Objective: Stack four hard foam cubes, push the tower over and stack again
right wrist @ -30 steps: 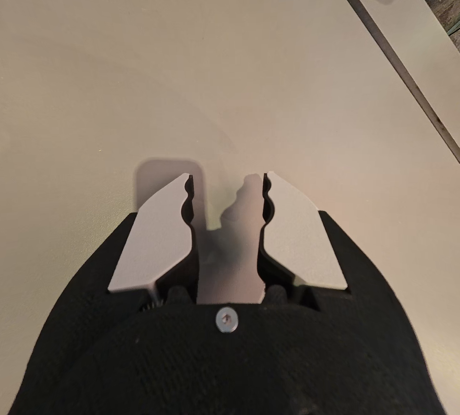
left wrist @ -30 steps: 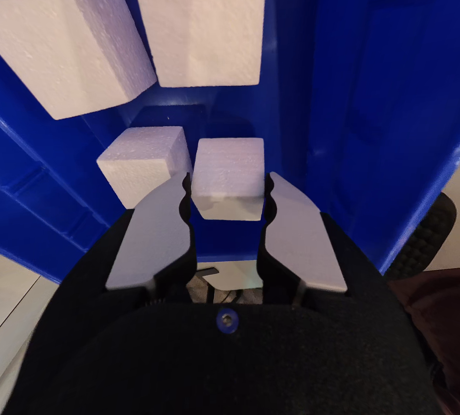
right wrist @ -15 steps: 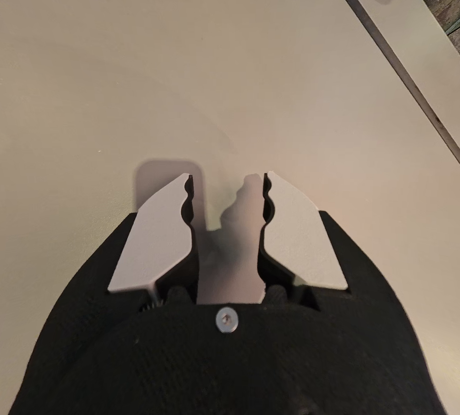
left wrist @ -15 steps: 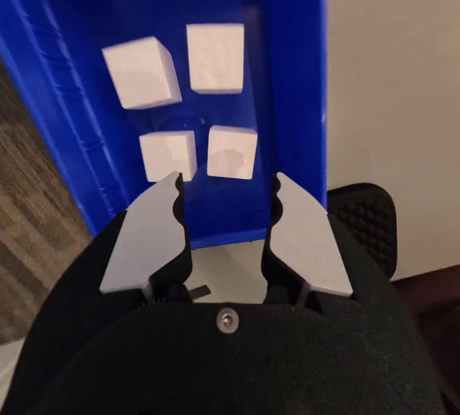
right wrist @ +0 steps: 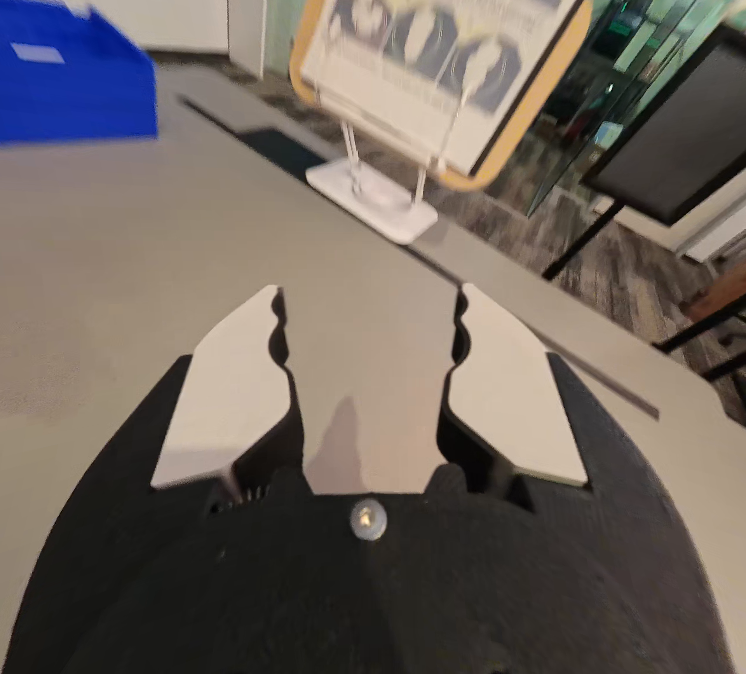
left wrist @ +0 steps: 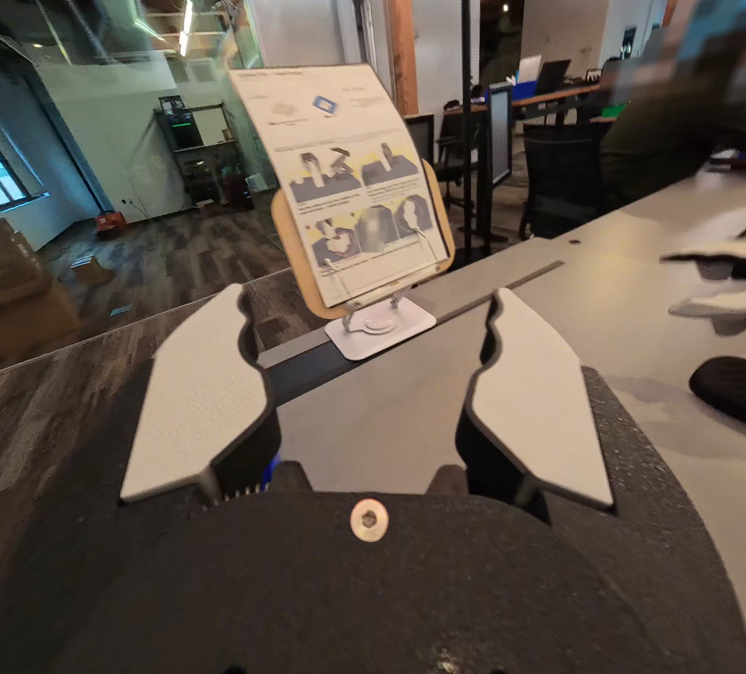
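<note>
No foam cube shows in either view now. My left gripper (left wrist: 369, 293) is open wide and empty, held above the grey table (left wrist: 387, 424) and facing out into the room. My right gripper (right wrist: 369, 288) is open and empty, low over the same table (right wrist: 161, 234). The blue bin (right wrist: 72, 81) stands at the far left of the right wrist view, and its inside is hidden. The right gripper's white fingers (left wrist: 714, 311) also show blurred at the right edge of the left wrist view.
A tan-framed document stand (left wrist: 347, 186) with a printed sheet stands on a white base (left wrist: 379, 327) at the table's far edge; it also shows in the right wrist view (right wrist: 428, 49). A dark seam (left wrist: 496, 291) crosses the table. A seated person's dark sleeve (left wrist: 666, 137) is at far right.
The left gripper swung up and away from the blue bin holding the cubes, and its jaws opened wider. The right gripper tilted up from the bare table and opened wider.
</note>
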The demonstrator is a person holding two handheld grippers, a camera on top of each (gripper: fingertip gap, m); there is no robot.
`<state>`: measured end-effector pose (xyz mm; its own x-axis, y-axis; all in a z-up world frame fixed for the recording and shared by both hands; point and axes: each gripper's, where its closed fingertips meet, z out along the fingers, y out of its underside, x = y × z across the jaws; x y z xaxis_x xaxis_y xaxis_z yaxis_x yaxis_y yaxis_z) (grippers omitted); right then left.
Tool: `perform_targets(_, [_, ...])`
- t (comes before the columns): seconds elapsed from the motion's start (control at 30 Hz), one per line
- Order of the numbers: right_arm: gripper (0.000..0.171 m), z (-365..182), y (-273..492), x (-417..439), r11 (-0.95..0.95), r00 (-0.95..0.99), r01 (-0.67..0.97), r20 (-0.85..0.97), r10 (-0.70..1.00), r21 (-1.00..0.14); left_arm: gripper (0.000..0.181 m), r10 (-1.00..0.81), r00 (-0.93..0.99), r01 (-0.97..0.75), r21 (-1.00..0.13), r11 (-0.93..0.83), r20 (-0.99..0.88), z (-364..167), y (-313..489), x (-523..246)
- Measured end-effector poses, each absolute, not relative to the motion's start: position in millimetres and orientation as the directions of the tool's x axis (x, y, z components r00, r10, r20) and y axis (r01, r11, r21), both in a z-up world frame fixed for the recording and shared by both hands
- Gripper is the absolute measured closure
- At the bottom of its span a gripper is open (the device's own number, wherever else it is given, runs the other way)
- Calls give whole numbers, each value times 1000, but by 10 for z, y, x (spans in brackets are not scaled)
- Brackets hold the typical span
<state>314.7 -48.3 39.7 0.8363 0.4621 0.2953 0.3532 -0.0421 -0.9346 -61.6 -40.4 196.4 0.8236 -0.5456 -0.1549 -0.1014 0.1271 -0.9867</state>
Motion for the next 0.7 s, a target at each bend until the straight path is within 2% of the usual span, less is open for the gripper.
perform_targets(0.13, [56, 1036, -553, 2841, 10, 864, 275, 252, 435, -961, 49, -560, 814, -96, -987, 127, -152, 1741, -407, 96])
perform_targets(0.2, [45, 1214, -518, 2749, 4, 891, 232, 214, 400, -973, 37, -598, 799, -41, -998, 45, -60, 1475, -372, 465])
perform_targets(0.27, [36, 1291, -466, 2674, -9, 913, 197, 180, 367, -980, 36, -621, 783, -27, -998, -55, 13, 1179, -354, 760])
perform_targets(0.37, [34, 1211, -376, 2578, -66, 934, 177, 147, 326, -982, 36, -570, 820, -13, -995, -98, 45, 935, -260, 921])
perform_targets(0.5, [34, 961, -251, 2560, -110, 967, 132, 103, 234, -985, 36, -395, 919, -62, -987, -148, 1, 580, -52, 773])
perform_targets(0.7, [36, 240, -195, 2548, -250, 992, 61, 31, 123, -966, 40, -250, 967, -39, -945, -325, 46, -189, -31, 585])
